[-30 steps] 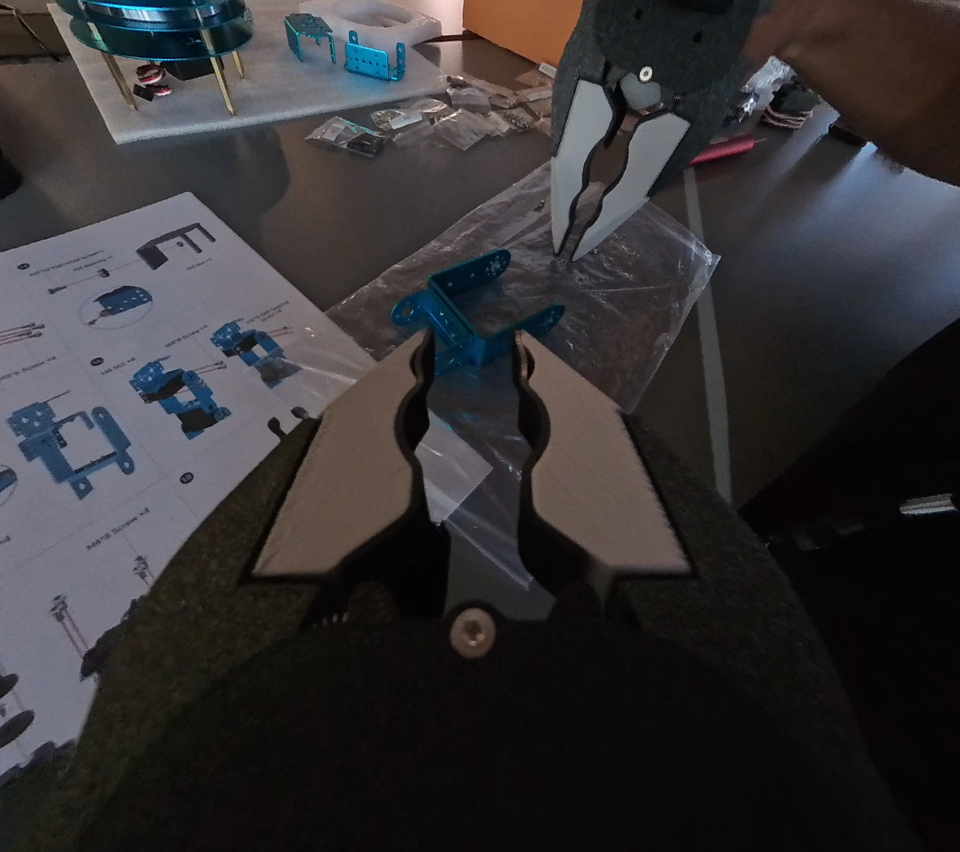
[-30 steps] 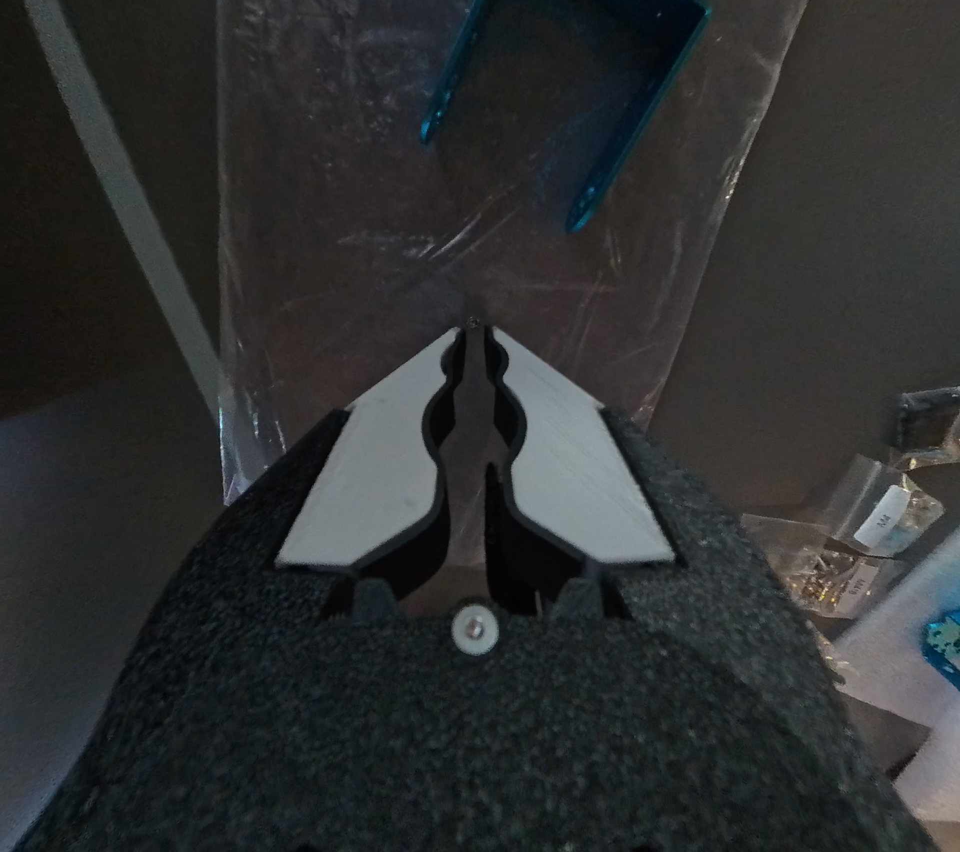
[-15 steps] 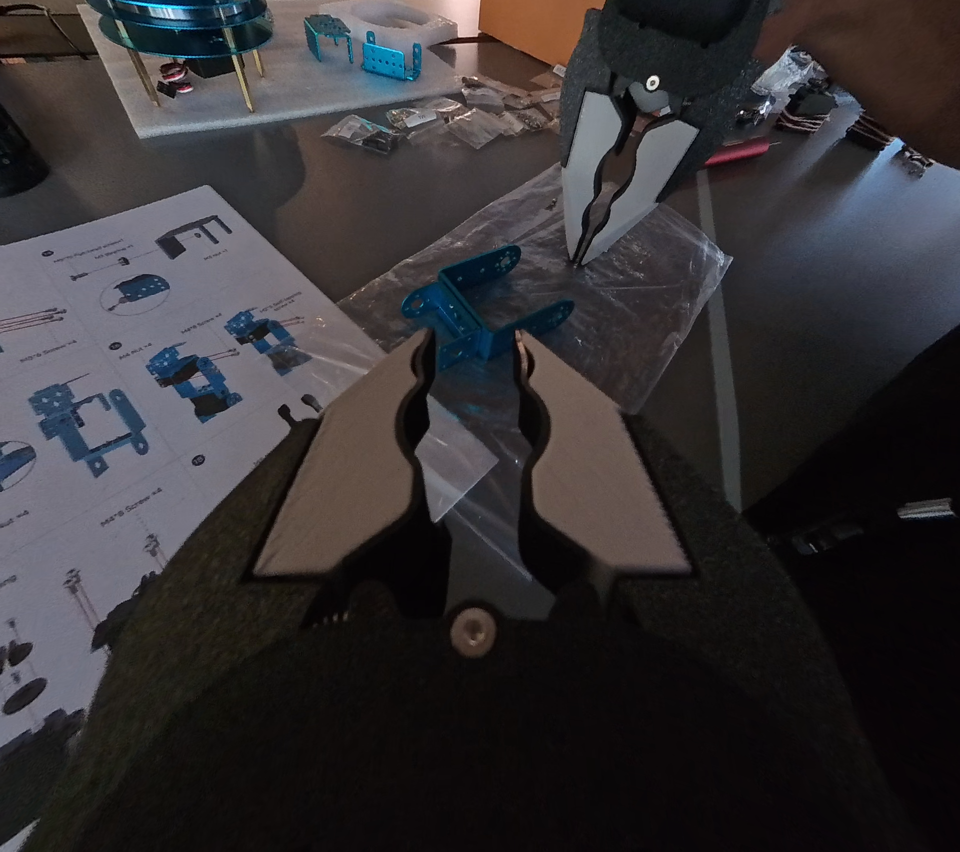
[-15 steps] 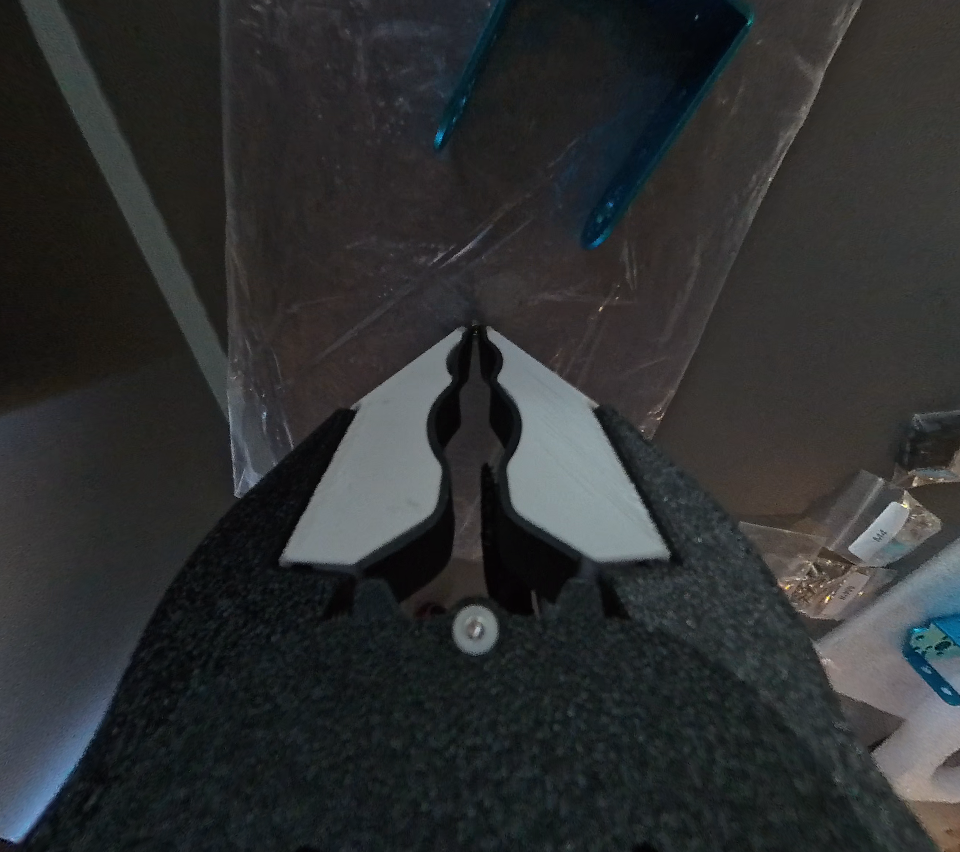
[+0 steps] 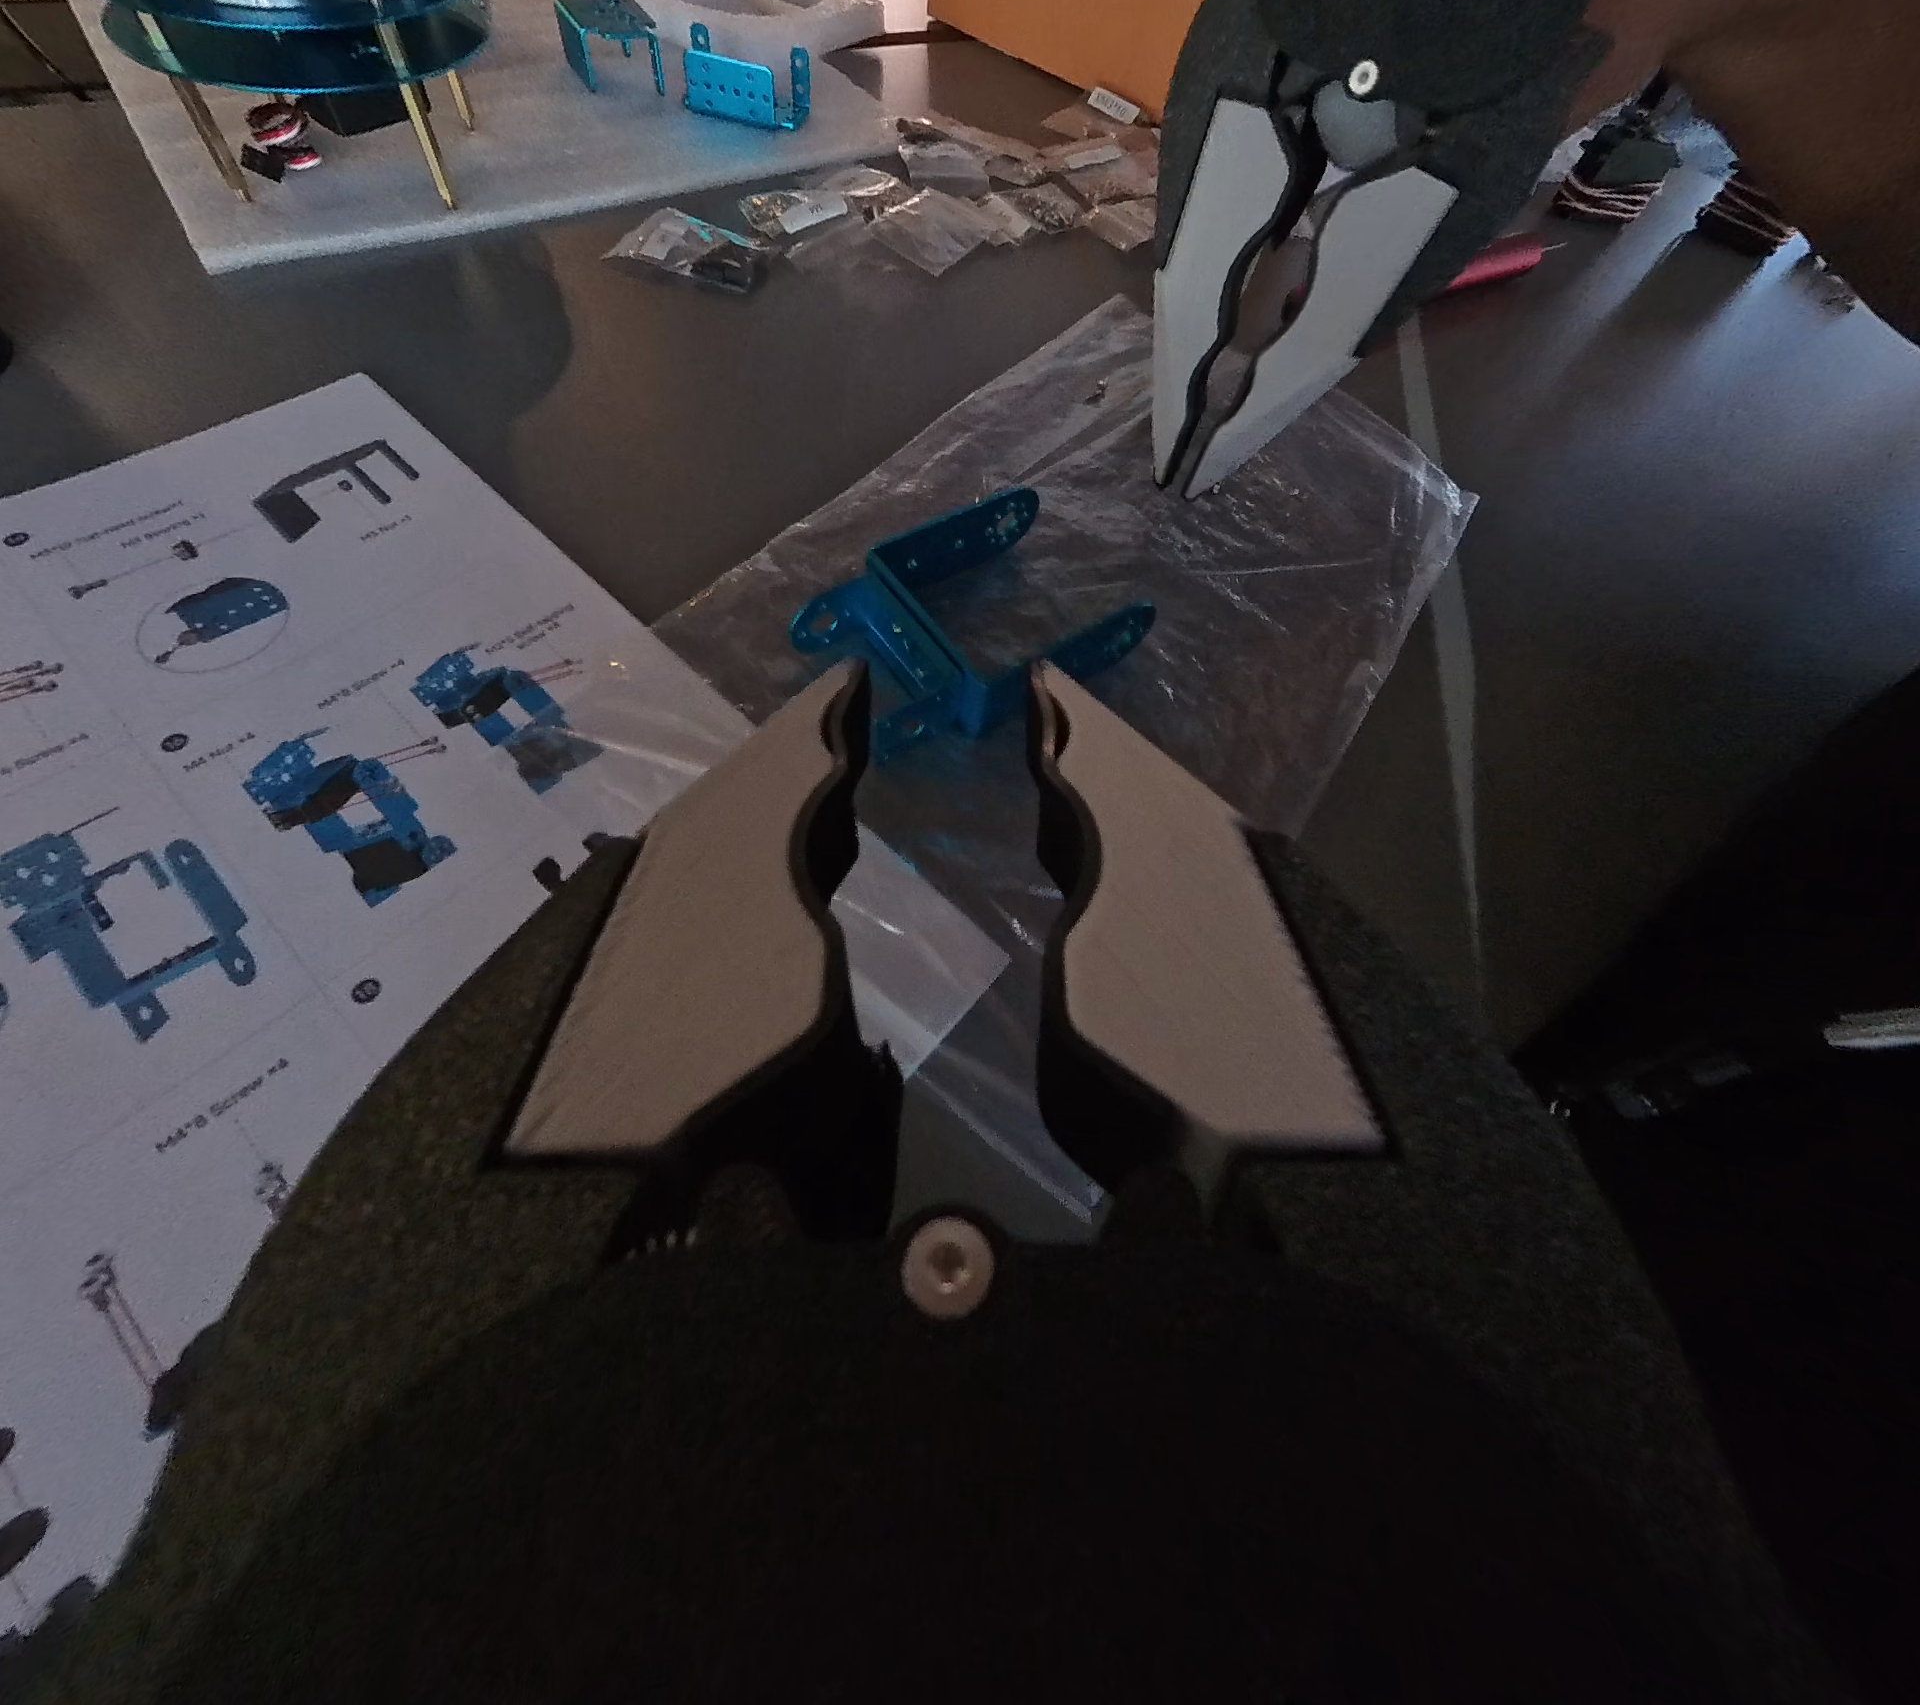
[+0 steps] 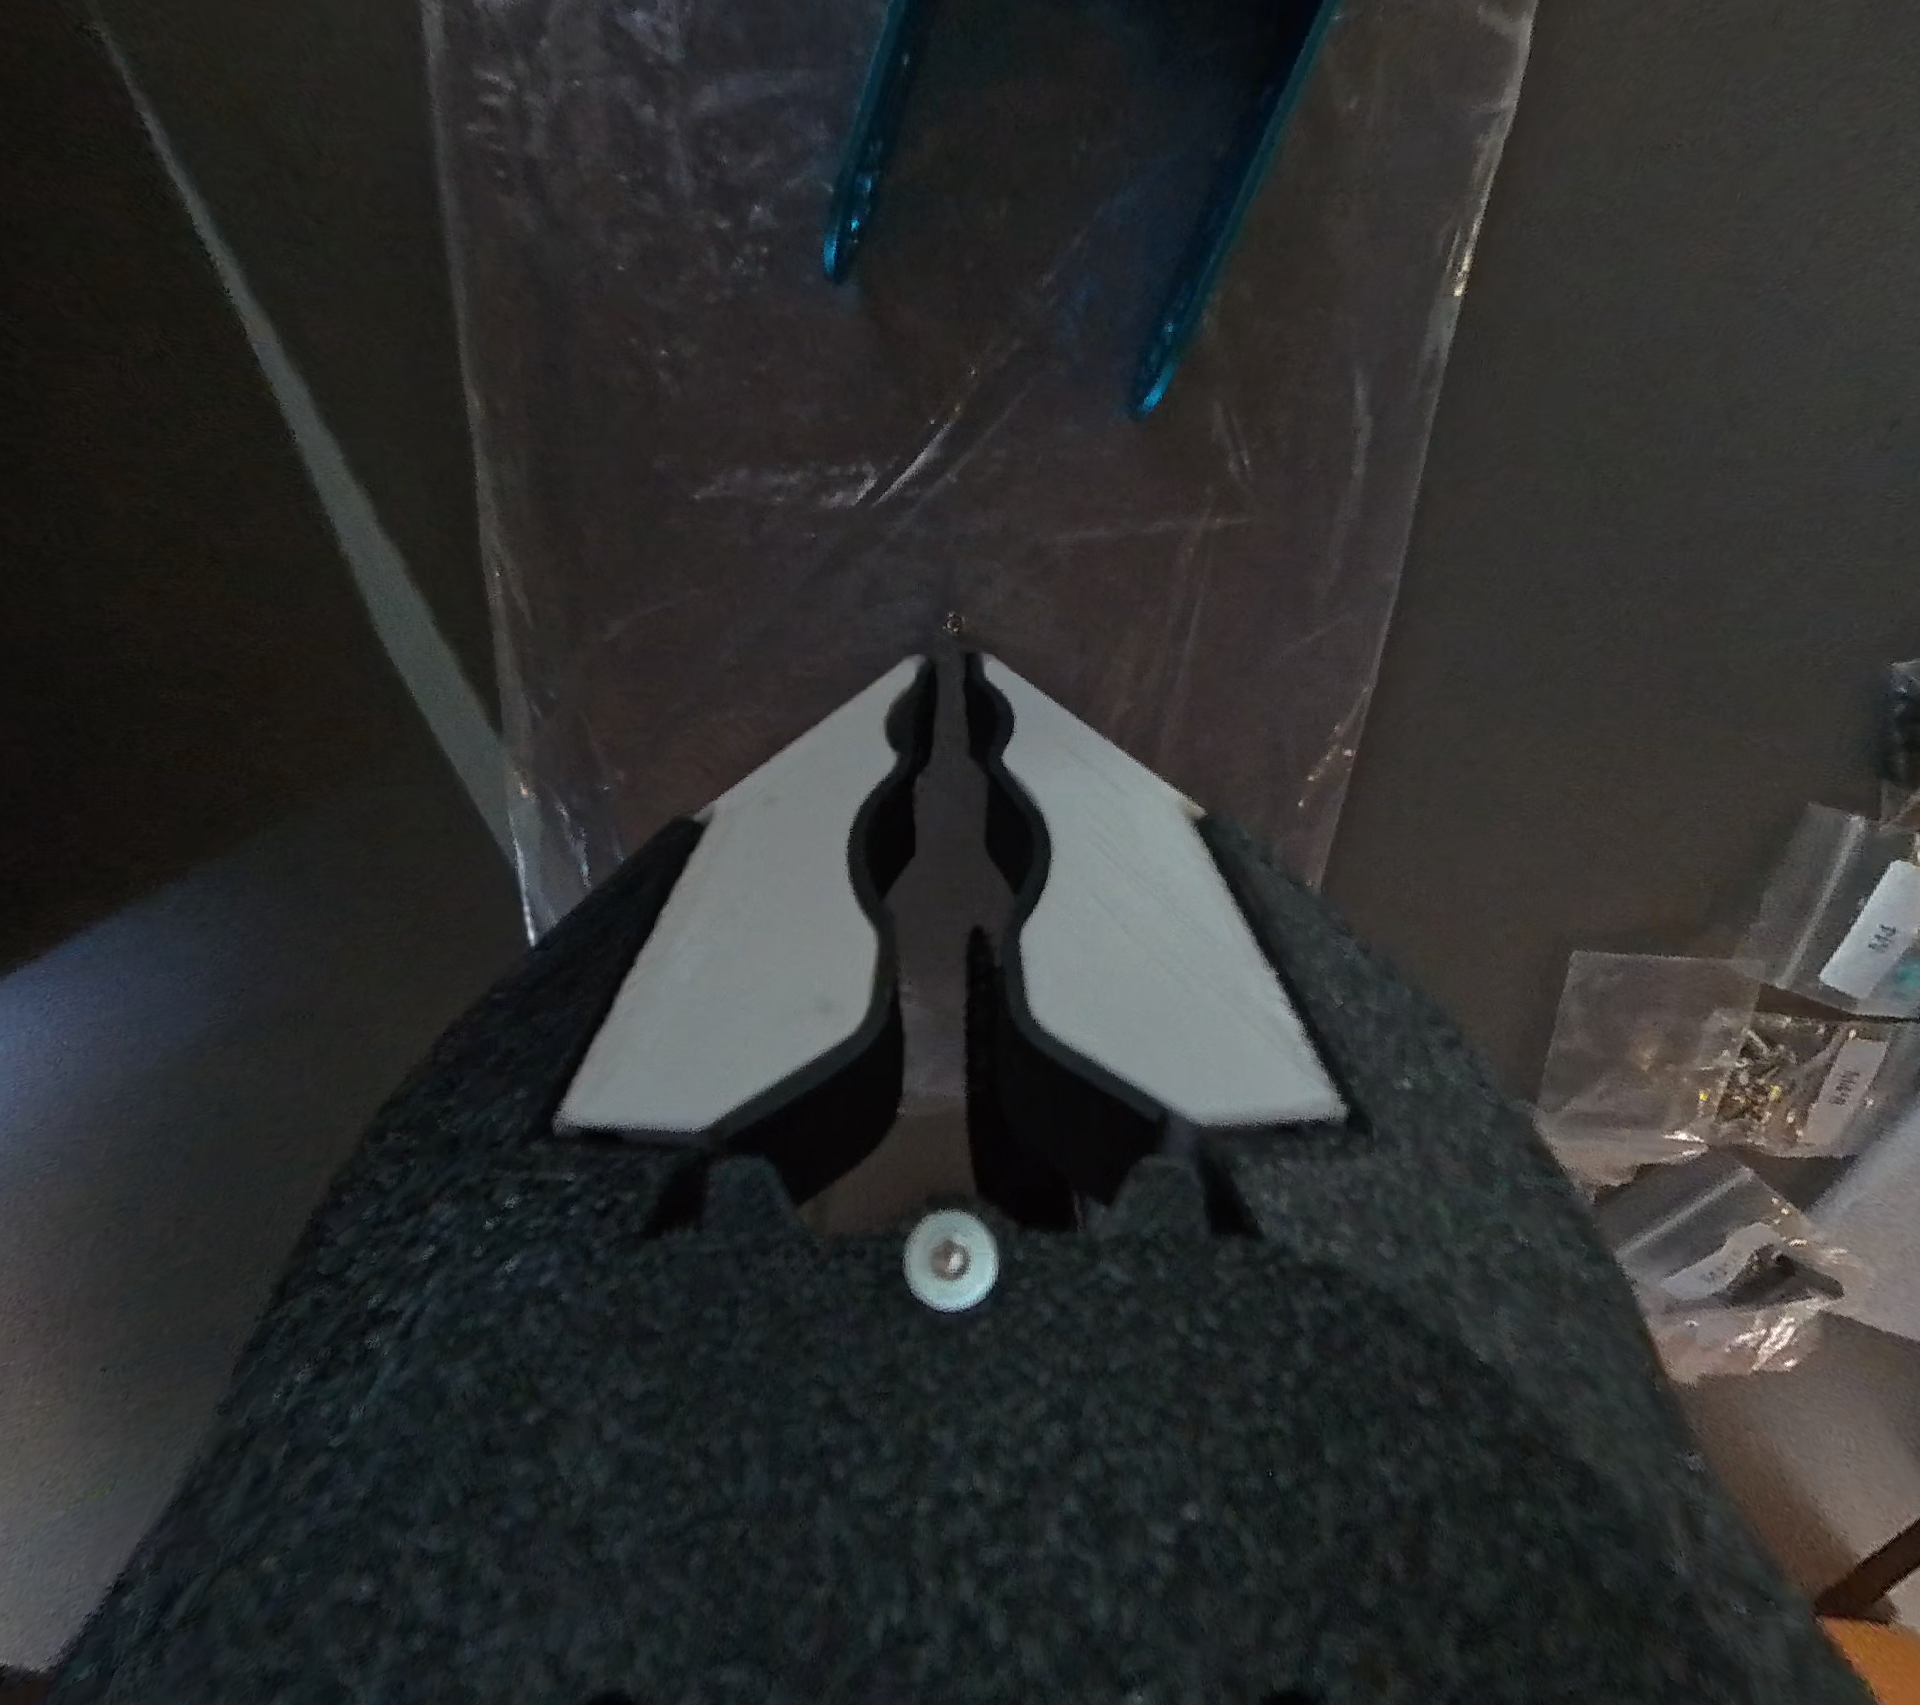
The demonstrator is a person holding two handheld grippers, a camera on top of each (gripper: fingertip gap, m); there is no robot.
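While the left tongs (image 5: 943, 687) clasp the blue bracket (image 5: 940, 632), the right tongs (image 6: 954, 660), nearly closed, touch the plastic bag (image 6: 665, 305) nearby.

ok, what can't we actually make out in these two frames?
1. Left wrist view: whether the left gripper clamps the blue bracket or only flanks it; its tips cover the contact.
2. Right wrist view: the speck on the plastic bag ahead of the right gripper is too small to identify; jaws fully shut or not, unclear.
3. Right wrist view: the bracket's far end is cut off by the top edge.
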